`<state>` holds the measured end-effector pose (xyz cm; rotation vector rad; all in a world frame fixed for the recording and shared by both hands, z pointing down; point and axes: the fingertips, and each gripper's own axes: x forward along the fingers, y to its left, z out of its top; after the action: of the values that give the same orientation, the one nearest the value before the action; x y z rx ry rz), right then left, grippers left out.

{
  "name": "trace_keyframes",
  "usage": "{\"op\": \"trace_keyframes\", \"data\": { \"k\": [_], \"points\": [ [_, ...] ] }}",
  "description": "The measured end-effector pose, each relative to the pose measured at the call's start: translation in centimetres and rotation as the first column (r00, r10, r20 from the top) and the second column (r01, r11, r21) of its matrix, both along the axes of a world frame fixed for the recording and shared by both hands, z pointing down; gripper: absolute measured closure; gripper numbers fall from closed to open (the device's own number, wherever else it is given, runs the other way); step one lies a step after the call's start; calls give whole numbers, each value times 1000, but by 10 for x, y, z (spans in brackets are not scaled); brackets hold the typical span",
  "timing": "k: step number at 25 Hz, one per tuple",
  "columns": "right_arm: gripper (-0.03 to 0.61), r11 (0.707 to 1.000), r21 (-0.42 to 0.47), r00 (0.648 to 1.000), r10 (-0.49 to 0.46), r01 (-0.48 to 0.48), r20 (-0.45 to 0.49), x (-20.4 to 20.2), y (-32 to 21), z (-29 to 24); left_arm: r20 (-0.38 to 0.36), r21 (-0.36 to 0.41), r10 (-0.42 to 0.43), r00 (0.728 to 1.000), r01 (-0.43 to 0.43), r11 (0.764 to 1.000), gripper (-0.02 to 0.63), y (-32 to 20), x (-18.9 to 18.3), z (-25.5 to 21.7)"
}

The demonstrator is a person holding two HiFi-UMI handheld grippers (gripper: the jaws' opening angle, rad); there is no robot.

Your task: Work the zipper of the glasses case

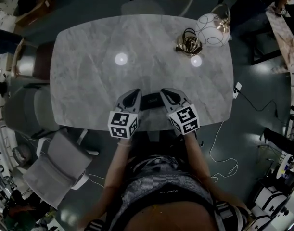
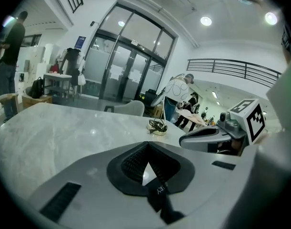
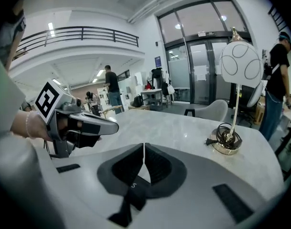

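Both my claws closed and empty, at the desk's (image 1: pixel 89 76) near edge.
My left claw (image 1: pixel 135 91) and right claw (image 1: pixel 164 91) flank the dark glasses case (image 1: pixel 150 102) lying on the desk — jaws together on each, nothing pinched — contact with the case unclear.

On my feed, the left gripper (image 1: pixel 135 93) and right gripper (image 1: pixel 164 92) show grey shells, black ribbed pads (image 2: pixel 133 163) and black-and-white marker cubes (image 1: pixel 123 124) at the rear. The person's top (image 1: pixel 161 186) is dark and patterned.
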<state>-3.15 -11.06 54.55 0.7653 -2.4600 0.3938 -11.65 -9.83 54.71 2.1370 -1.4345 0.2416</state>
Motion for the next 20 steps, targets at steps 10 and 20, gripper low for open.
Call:
{"op": "trace_keyframes", "data": {
  "k": [10,20],
  "points": [
    [516,985,-20,952,-171,172,-254,-9,15,67,-44,-79,11,999,-14,997,614,13,-6,26],
    [517,954,-95,872,-298,284,-390,-14,29,109,-128,-236,101,987,-129,963,613,48,3,67]
  ]
}}
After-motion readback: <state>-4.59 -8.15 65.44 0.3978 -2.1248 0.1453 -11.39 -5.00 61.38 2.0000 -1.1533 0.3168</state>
